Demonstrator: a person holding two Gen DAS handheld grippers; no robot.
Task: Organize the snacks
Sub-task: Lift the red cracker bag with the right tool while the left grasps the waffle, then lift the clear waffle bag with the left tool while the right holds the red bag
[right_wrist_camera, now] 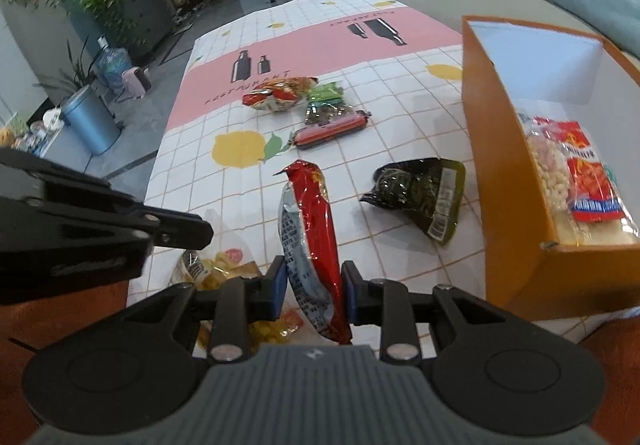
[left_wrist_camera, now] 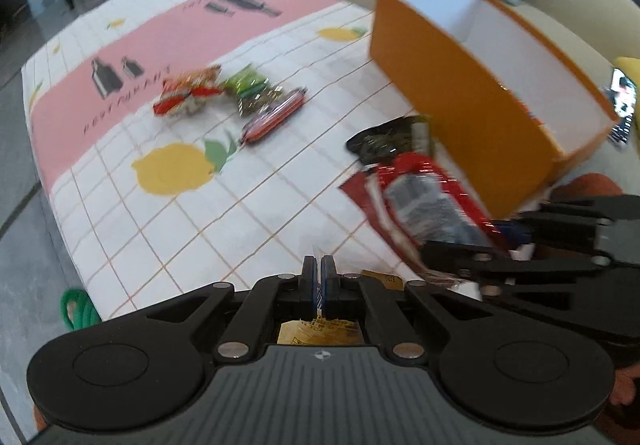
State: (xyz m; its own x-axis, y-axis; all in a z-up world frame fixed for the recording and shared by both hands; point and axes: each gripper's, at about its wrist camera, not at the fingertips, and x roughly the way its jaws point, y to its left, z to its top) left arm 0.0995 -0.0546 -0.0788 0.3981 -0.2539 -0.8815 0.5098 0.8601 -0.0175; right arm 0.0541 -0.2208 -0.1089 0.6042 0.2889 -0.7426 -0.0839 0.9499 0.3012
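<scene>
You were partway through sorting the snacks. The orange box point(right_wrist_camera: 516, 205) stood at the right side of the worktop point(right_wrist_camera: 400, 85), which was covered with a lemon-print cloth. Inside the box, at its near end, lay one pale snack bag with a red label point(right_wrist_camera: 576, 181); the rest of the box looked bare white.

Your right claw point(right_wrist_camera: 313, 289) was closed on the near end of a long red-and-silver packet point(right_wrist_camera: 310, 229), its blue pads pressing either side; the packet stretched away from you over the cloth, and whether it was lifted could not be told. Your left claw point(left_wrist_camera: 319, 281) was pinched nearly shut on a clear bag of yellow snacks point(right_wrist_camera: 224, 269) at the near edge of the worktop, just left of the red packet.

Still out on the cloth were a dark green pouch point(right_wrist_camera: 420, 193) near the box, and farther off a cluster: a red sausage-shaped stick point(right_wrist_camera: 330, 131), a small dark packet point(right_wrist_camera: 324, 113), a green packet point(right_wrist_camera: 326, 93) and a red-and-white bag point(right_wrist_camera: 278, 95).

By my judgement, one item was boxed, two were in your grasp, and five waited, so most of the job remained.
</scene>
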